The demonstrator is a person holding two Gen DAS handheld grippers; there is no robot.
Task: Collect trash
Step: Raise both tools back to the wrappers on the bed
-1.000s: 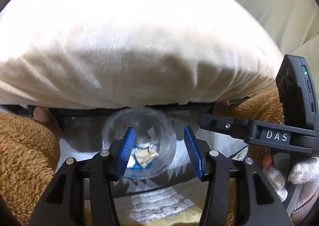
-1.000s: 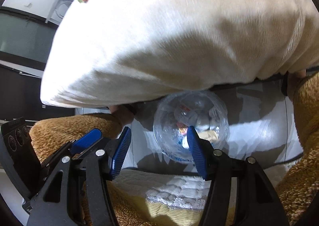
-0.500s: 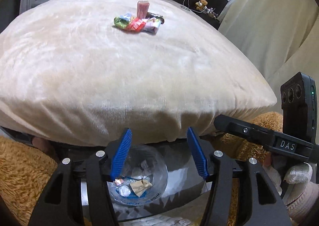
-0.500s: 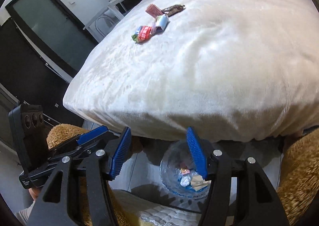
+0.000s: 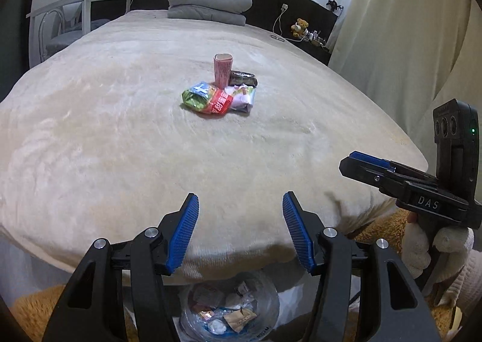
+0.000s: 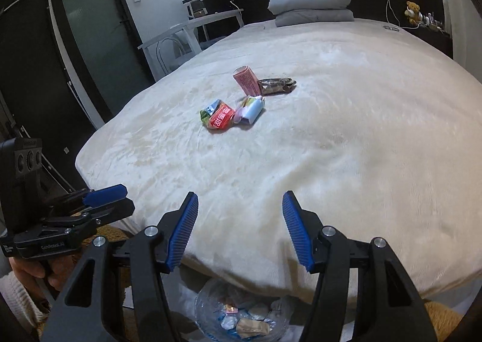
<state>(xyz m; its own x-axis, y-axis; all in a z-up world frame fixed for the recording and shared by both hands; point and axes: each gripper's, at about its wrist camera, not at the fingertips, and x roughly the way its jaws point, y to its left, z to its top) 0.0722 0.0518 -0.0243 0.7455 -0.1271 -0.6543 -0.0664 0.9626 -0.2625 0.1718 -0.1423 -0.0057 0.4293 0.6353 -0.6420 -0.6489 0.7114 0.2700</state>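
L gripper (image 5: pixel 240 230): jaws apart, nothing between the blue pads, gripping nothing. Pointed down-forward over the near edge of the bed (image 5: pixel 120 161). R gripper (image 6: pixel 239 229): same condition, pads spread, empty, no contact w/ any item.

Trash pile (image 5: pixel 220 92) sits well ahead of both tools, approx. centre of the cream bedcover, not touched. Contents as seen: pink cup (image 5: pixel 223 69), upright in L view, at far side of pile; dark wrapper (image 5: pixel 244 78) just beside the cup, to its right; green-red snack bag (image 5: pixel 205 99) nearest the tools, left part of pile; pale blue-pink packet (image 5: pixel 242 96) touching the snack bag on its right. In R view the pile lies ahead and slightly left of the jaws.

Clear bowl (image 5: pixel 230 309) on the floor directly below and behind the L fingertips, partly hidden by the bed edge; holds several crumpled wrappers. Same bowl shows under the R jaws.

R tool visible at right of L view, held by a hand in a white knit glove (image 5: pixel 436 248). L tool visible at left of R view, pads edge-on.

Beyond pile, far end of bed: folded grey blanket (image 5: pixel 209 4). Toy bear (image 5: pixel 299 27) on the dark ledge, far right.
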